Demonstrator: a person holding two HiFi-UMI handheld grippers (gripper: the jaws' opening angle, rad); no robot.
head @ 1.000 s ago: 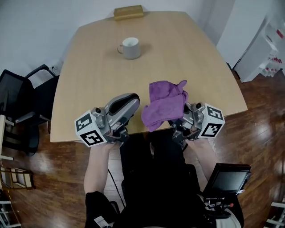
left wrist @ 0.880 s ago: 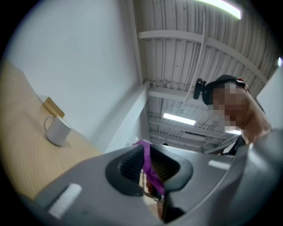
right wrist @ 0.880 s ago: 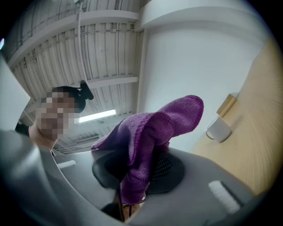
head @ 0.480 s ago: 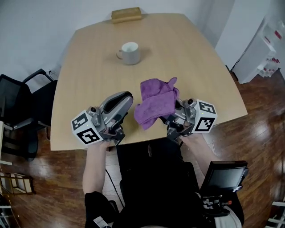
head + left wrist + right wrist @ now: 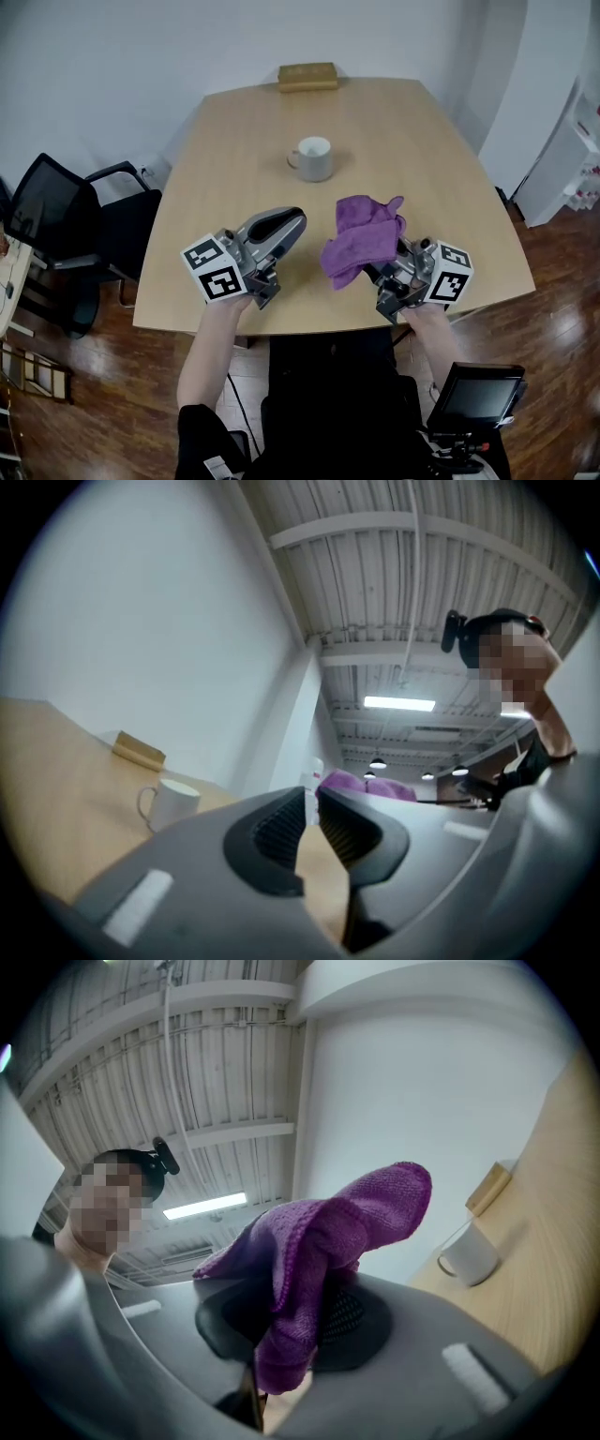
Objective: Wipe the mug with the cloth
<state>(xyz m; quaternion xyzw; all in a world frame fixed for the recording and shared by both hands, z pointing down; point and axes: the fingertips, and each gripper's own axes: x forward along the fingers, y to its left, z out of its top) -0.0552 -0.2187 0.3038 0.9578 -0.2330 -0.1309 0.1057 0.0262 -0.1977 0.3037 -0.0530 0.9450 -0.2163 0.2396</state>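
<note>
Head view puts the mug (image 5: pixel 314 159) upright on the table (image 5: pixel 441 187) at upper centre, up-left of my right gripper (image 5: pixel 379 269), clenched on the purple cloth (image 5: pixel 364 239), while my left gripper (image 5: pixel 289 223), empty with jaws barely parted, sits nearer it

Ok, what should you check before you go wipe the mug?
1. Cloth clamped in the right gripper: ok.
2. Mug upright on the table: ok.
3. Left gripper empty: ok.
4. Left jaws wide enough to take the mug: not ok, only a narrow gap.
5. Mug steadied: not ok, nothing touches it.
6. Where the mug is dirty: cannot tell.
</note>
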